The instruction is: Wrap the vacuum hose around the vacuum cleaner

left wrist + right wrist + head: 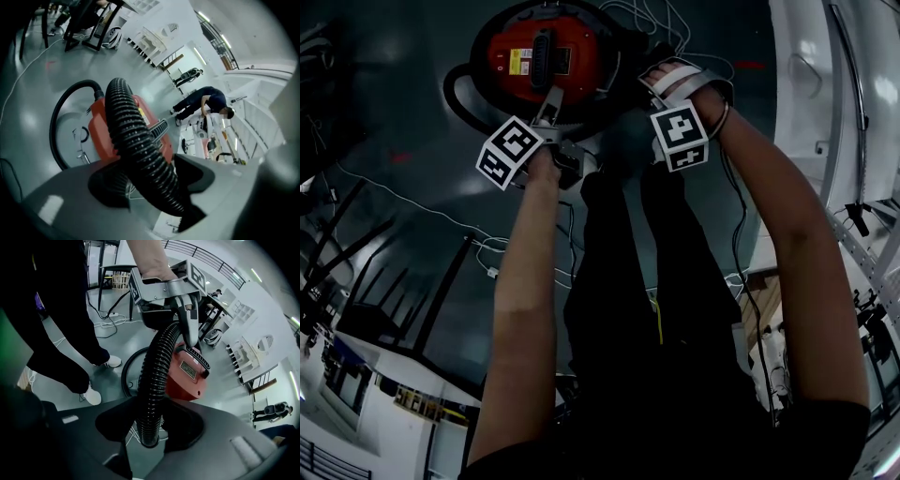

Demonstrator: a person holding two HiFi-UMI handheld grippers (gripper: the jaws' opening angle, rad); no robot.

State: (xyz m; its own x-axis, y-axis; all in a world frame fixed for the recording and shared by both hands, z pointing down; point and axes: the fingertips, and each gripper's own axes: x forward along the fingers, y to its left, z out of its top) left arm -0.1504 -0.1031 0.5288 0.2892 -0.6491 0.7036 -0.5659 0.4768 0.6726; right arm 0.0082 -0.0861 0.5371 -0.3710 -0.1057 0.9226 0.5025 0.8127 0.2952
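The red vacuum cleaner (pixel 539 61) stands on the grey floor, with black hose (pixel 455 94) curving round its left side. In the left gripper view the ribbed black hose (pixel 136 140) runs between the jaws of my left gripper (pixel 150 183). It rests against the right jaw and a slit of floor shows beside the left one, so this gripper is open. My right gripper (pixel 150 423) is shut on the hose (pixel 154 376) near its free end, which hangs just below the jaws. In the right gripper view the left gripper (pixel 180 341) sits higher on the same hose, above the vacuum (pixel 187 376).
White cables (pixel 666 19) lie on the floor behind the vacuum. The wearer's legs and white shoes (pixel 91 397) stand close to it. Black table legs (pixel 384 272) rise at the left. A person (pixel 201 101) bends over far off, near white shelving (pixel 154 40).
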